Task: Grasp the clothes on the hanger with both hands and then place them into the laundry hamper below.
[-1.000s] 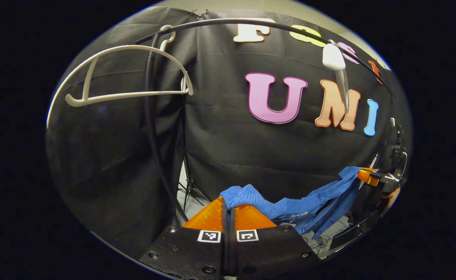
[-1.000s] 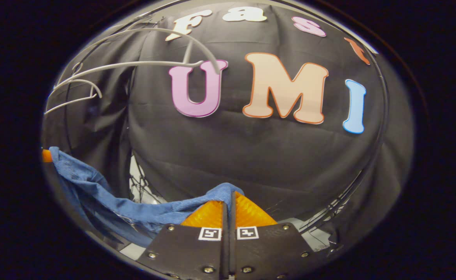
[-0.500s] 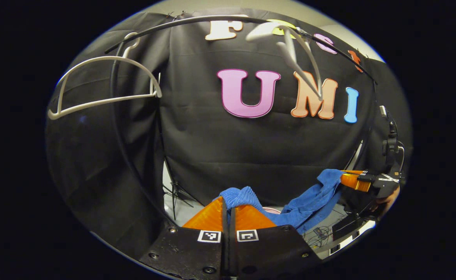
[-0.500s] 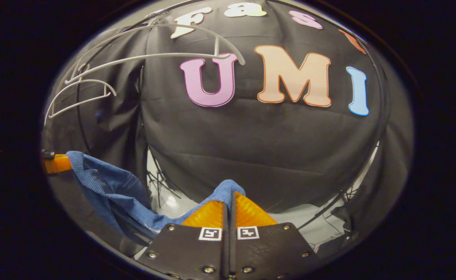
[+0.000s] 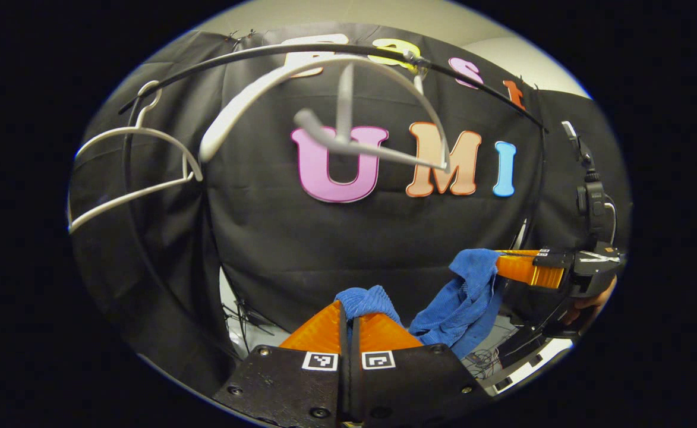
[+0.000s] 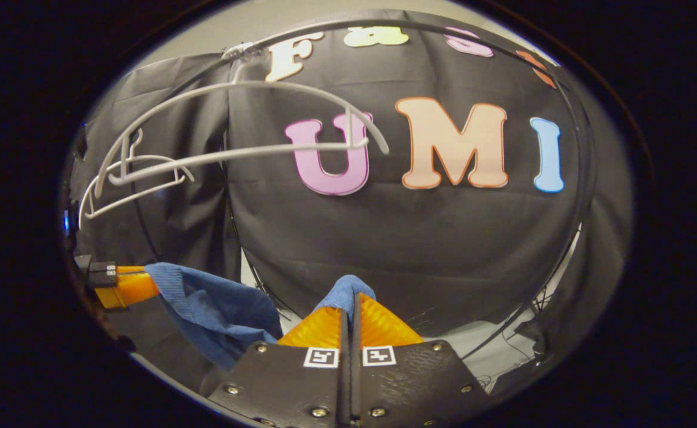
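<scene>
A blue garment [image 5: 461, 300] hangs slack between my two grippers, off its hanger. My left gripper [image 5: 350, 309] is shut on one bunched edge of it at the bottom of the left gripper view. To the right there, my right gripper [image 5: 505, 261] pinches the other end, with a hand behind it. In the right gripper view my right gripper [image 6: 351, 300] is shut on a fold of the blue garment [image 6: 217, 309], and the left gripper [image 6: 146, 279] holds the far end at the left. A bare white hanger [image 5: 324, 101] swings on the black rail [image 5: 473, 77].
A second bare white hanger [image 5: 140, 172] hangs at the rail's left end; both hangers [image 6: 235, 119] also show in the right gripper view. Black rack legs [image 5: 238, 309] and cables lie on the pale floor [image 6: 502, 356] below the cloth wall.
The two grippers have come closer together, so the garment sags in a shorter, bunched loop. The near hanger has swung round on the rail. Both views have tilted slightly downward.
</scene>
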`<state>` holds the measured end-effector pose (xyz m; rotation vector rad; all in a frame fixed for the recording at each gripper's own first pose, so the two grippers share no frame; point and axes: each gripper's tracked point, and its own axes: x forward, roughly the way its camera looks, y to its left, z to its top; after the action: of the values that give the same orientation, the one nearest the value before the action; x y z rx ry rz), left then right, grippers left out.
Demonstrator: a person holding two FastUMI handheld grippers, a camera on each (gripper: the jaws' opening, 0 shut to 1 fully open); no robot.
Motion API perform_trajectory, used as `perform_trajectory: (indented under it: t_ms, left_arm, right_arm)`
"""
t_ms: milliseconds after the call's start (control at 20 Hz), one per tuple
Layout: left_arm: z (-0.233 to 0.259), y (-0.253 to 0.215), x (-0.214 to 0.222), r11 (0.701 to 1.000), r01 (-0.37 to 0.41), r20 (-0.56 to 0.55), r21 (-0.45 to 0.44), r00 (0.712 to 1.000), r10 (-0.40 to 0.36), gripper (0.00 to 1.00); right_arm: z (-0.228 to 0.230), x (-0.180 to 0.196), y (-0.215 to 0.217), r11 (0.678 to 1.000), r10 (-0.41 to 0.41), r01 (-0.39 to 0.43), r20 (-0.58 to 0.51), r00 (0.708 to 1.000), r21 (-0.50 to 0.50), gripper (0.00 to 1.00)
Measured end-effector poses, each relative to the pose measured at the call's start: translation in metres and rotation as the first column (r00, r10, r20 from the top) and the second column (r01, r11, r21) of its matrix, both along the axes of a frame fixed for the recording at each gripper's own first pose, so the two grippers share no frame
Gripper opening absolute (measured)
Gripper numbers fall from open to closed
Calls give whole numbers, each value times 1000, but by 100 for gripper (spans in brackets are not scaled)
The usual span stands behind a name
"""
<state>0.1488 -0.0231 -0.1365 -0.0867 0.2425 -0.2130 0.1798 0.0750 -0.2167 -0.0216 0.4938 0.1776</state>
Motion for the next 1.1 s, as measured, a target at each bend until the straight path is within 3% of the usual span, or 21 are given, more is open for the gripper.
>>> perform_trajectory:
  t_ms: [200,400,700,1100]
  left_arm:
    - [34,-14,10,1000,15,68,-20,998,-13,1]
    - [47,-29,22,999,32,109,0,994,-32,1]
    - [23,-45,31,998,46,103,53,993,-51,0]
    - [-69,-40,60,997,24,-60,72,998,-20,1]
  right_arm:
    - [51,6,21,996,21,-26,58,998,80,3]
    - [66,10,36,990,50,-59,74,996,131,1]
    - [13,12,37,987,73,-69,-19,997,147,1]
    - [-66,7,19,989,54,-29,-170,984,145,1]
